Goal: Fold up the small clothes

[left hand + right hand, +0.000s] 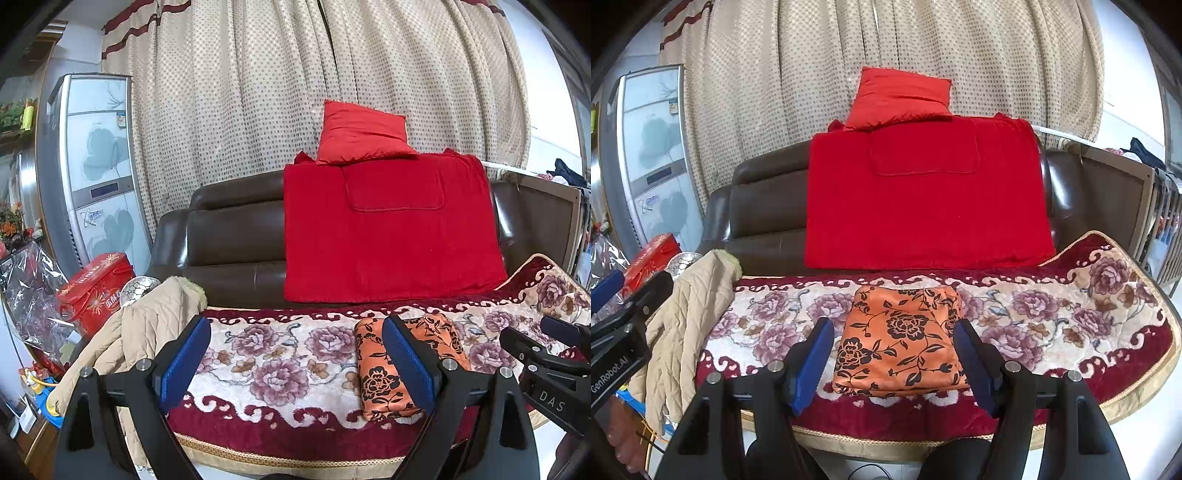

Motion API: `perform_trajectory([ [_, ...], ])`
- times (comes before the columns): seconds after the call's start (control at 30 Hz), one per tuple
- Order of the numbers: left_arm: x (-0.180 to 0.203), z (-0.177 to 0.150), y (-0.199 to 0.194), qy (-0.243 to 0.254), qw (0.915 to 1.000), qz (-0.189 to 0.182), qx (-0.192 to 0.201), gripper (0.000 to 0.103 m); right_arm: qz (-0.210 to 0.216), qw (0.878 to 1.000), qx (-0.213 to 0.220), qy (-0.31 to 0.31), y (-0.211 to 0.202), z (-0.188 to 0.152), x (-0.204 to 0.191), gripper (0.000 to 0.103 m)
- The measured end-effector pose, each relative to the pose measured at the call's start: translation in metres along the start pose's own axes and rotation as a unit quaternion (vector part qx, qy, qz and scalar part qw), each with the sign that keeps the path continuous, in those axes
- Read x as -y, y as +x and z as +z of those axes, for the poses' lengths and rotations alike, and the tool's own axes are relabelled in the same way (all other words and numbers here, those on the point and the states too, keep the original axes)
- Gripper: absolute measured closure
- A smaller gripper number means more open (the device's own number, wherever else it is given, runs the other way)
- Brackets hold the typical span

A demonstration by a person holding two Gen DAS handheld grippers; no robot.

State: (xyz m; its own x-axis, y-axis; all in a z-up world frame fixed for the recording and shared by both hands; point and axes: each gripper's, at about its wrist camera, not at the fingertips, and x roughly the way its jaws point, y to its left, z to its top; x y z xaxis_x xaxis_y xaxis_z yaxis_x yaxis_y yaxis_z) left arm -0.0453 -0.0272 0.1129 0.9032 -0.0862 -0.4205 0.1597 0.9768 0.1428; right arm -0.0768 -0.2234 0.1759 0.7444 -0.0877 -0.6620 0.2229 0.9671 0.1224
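An orange cloth with a black flower print (903, 338) lies folded into a neat rectangle on the floral sofa cover (1052, 317). My right gripper (892, 339) is open and empty, held just in front of the cloth with a finger on either side of its near edge. In the left wrist view the cloth (384, 373) lies to the right, partly behind my right finger. My left gripper (295, 343) is open and empty above the floral cover (280, 362), left of the cloth. The right gripper (546, 354) shows at the right edge there.
A beige quilted jacket (690, 314) hangs over the sofa's left end. A red blanket (923, 199) and red cushion (897, 99) rest on the brown sofa back (757, 206). A red box (94, 288) and a standing air conditioner (96, 166) are at left.
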Motion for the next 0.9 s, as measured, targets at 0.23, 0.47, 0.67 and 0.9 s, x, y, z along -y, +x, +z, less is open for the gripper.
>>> perform_trajectory([
  [0.23,0.002,0.001,-0.003,0.000,1.0000,-0.001,0.002,0.009,-0.010,1.000,0.008,-0.009,-0.004,0.003,-0.004,0.031],
  [0.47,0.005,0.002,-0.004,0.004,1.0000,-0.007,-0.001,0.009,-0.030,0.999,0.033,-0.023,-0.012,0.005,-0.007,0.031],
  [0.67,0.009,0.004,-0.005,0.008,0.9998,-0.015,-0.004,0.009,-0.039,0.998,0.051,-0.026,-0.019,0.009,-0.005,0.031],
  [0.9,0.012,0.006,-0.004,0.010,0.9998,-0.017,-0.005,0.009,-0.043,0.997,0.058,-0.026,-0.022,0.011,-0.003,0.031],
])
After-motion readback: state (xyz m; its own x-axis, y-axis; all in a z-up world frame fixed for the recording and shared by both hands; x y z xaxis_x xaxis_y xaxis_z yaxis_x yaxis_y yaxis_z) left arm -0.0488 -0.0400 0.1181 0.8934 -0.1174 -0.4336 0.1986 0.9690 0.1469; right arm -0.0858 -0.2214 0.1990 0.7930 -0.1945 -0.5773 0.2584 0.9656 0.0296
